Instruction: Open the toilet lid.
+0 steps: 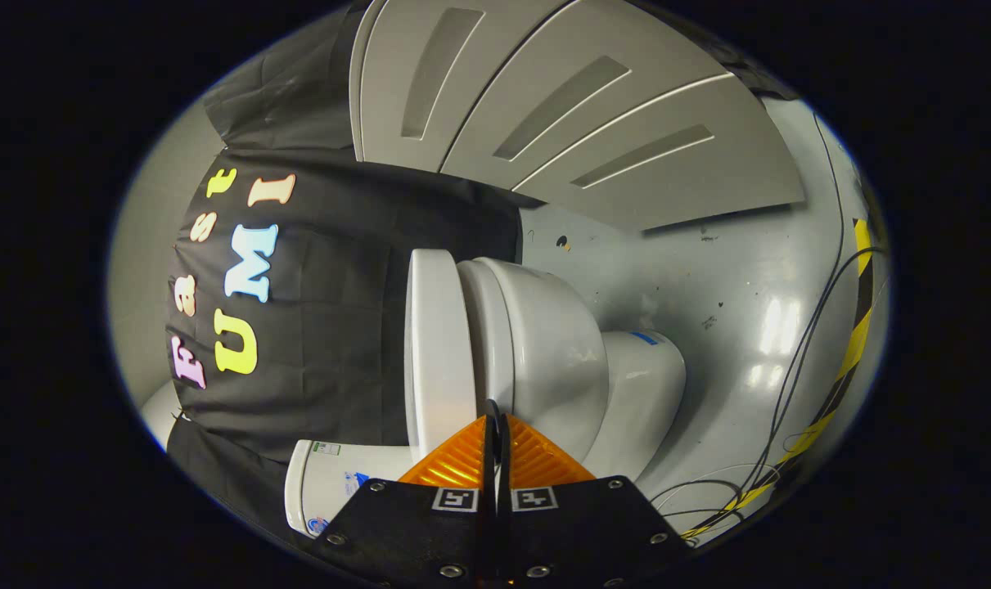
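Note:
The view is rolled on its side, so the white toilet appears lying sideways. Its lid (pixel 436 343) lies flat down on the seat and bowl (pixel 544 343), with the pedestal (pixel 646 384) beyond toward the grey floor. The tank (pixel 323 487) is beside the lid's hinge end, close to my left finger. My gripper (pixel 495 415) is shut, fingers pressed together with nothing visibly between them. Their tips sit right at the rim line where seat meets bowl, just beside the lid's edge; whether they touch it I cannot tell.
The glossy grey floor (pixel 732 311) runs past the pedestal. Black cables (pixel 798 368) and a yellow-and-black tape strip (pixel 855 343) lie along it. A white panelled wall (pixel 560 106) stands beyond the toilet, and black cloth (pixel 340 327) hangs behind the lid side.

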